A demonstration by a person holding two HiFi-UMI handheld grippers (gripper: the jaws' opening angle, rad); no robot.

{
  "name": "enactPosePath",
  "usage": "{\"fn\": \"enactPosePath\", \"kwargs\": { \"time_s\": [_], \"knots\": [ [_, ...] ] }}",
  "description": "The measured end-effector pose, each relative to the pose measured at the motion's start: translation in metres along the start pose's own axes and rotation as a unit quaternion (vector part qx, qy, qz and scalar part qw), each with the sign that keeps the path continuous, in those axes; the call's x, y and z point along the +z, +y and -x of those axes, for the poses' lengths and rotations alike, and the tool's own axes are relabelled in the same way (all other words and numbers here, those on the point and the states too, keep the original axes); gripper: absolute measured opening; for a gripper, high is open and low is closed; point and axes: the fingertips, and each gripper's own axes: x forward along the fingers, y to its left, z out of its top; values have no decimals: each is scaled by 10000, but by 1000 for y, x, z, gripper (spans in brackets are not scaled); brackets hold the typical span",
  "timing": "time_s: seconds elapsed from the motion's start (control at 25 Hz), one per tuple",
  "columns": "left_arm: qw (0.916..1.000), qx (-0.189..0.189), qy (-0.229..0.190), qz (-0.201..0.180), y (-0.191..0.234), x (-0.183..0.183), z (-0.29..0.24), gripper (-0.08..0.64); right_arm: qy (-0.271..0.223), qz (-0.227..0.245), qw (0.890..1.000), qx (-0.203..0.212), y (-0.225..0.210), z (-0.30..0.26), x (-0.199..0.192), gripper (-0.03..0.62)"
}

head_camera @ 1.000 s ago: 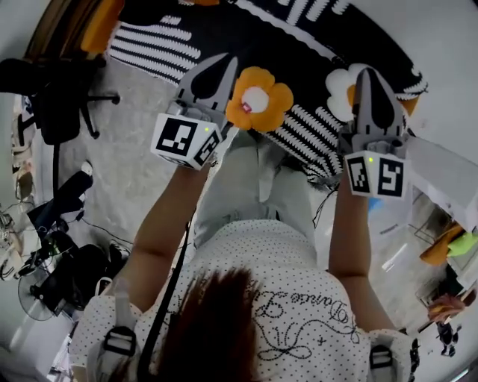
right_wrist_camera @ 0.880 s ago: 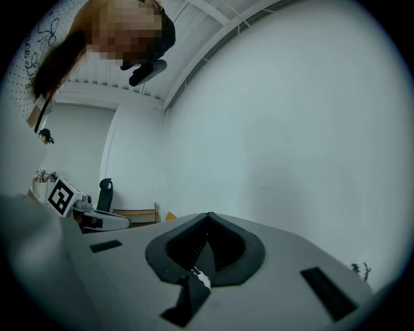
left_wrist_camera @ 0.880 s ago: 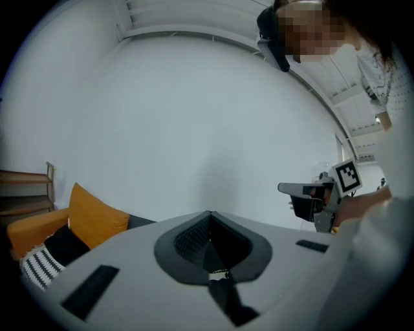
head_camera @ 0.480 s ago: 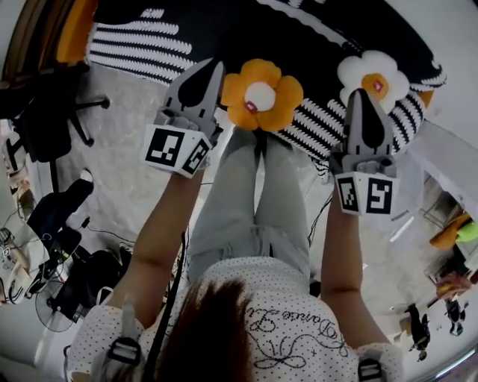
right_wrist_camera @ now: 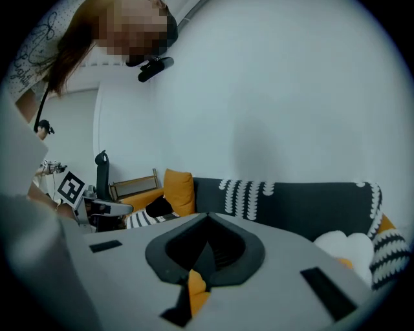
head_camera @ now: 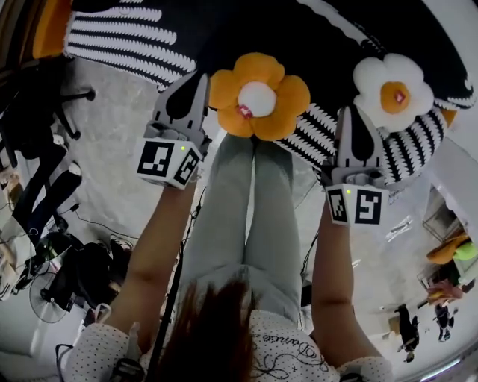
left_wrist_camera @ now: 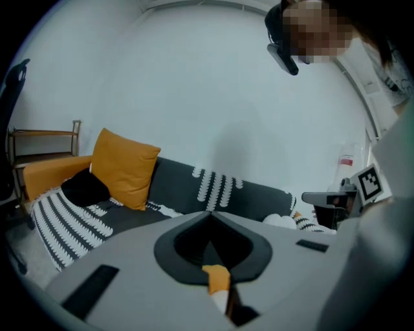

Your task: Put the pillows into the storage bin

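Black sofa (head_camera: 224,30) | orange pillow (head_camera: 258,95), white pillow (head_camera: 393,93) near edge | left tongs (head_camera: 197,80), right tongs (head_camera: 351,113) closed, empty

A dark sofa (head_camera: 246,22) carried a striped throw (head_camera: 112,37). An orange flower pillow (head_camera: 258,97) lay at its front edge, a white flower pillow (head_camera: 393,91) on the throw, an orange cushion (left_wrist_camera: 123,167) against the backrest.
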Motion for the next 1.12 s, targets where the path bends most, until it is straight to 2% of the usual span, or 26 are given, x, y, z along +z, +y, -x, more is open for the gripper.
{"fn": "enactPosePath", "kwargs": {
  "time_s": [0.08,0.28,0.52,0.64,0.72,0.84,0.92,1.0,1.12],
  "knots": [
    [9999,-9,127,44,5,-27,-9,2,124,-70,9999,-88,-10,-8,-29,11],
    [9988,-230,88,422,11,-75,-25,3,387,-386,9985,-70,-20,-24,-100,23],
    [9962,226,482,686,41,-147,-32,19,804,-843,9932,-59,-26,-36,-180,50],
    [9924,305,871,813,50,-183,-33,77,1200,-813,9894,43,-21,-44,-222,113],
    [9900,297,1076,866,53,-203,-34,161,1440,-882,9856,102,-17,-50,-245,157],
    [9856,350,1391,897,55,-233,-38,269,1786,-1288,9753,151,-17,-56,-277,255],
    [9815,378,1651,888,53,-254,-38,305,1987,-1429,9694,165,-17,-56,-294,317],
    [9793,376,1782,887,50,-271,-40,336,2138,-1403,9664,278,-15,-57,-306,334],
    [9807,228,1775,784,44,-283,-49,395,2321,-1527,9592,522,-8,-63,-321,363]
  ]
}}
